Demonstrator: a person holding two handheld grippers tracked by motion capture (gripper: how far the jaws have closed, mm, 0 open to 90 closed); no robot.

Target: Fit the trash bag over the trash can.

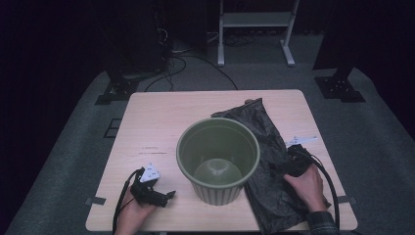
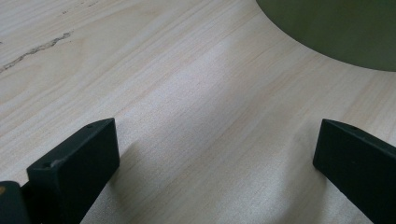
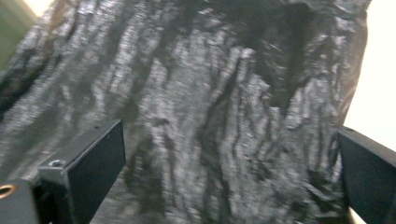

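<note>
Right gripper (image 1: 293, 164) jaws spread over crumpled black plastic bag (image 1: 266, 161), beside ribbed green plastic bin (image 1: 218, 156). Left gripper (image 1: 159, 195) jaws spread above pale wooden table (image 1: 156, 122).

Light wood table (image 1: 161, 122) w/ rounded corners. Green ribbed bin (image 1: 218, 161) stands upright near its centre. Crumpled black plastic bag (image 1: 266, 161) lies flat just right of bin, touching it. Small white label (image 1: 301, 140) beyond the bag's right edge.
</note>
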